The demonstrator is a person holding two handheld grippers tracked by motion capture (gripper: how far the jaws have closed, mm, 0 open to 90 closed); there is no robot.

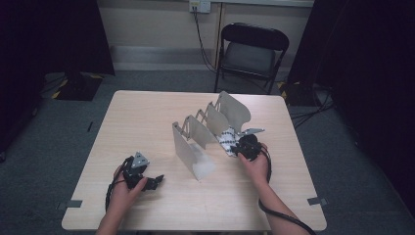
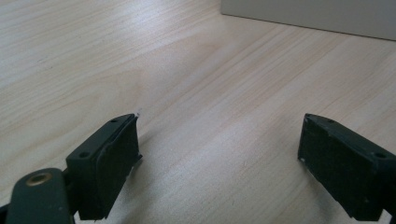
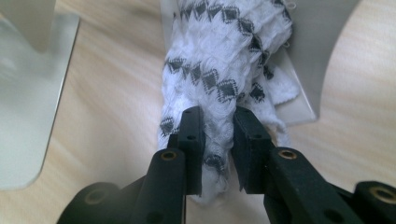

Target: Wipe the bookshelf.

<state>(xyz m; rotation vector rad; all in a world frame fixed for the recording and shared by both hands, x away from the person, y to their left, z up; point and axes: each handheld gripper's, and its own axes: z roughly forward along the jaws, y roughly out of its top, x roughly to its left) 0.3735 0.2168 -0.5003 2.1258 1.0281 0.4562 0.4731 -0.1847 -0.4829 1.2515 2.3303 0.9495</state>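
Right gripper [image 3: 217, 140] pinches end of cloth [image 3: 224, 60], jaws narrow. Cloth lies in rack [image 1: 205, 129] slot, right-hand end. Left gripper [image 2: 219, 158] wide, empty, left of rack on table [image 1: 147, 112]. Advice: keep grip firm, move cloth along slot, avoid snagging dividers.

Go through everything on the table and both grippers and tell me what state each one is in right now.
left gripper: open, holding nothing, low over the table.
right gripper: shut on the cloth.
cloth: white with black diamonds, bunched, lying between two rack dividers.
rack: upright, its dividers fanned apart.
chair: unoccupied, beyond the table.
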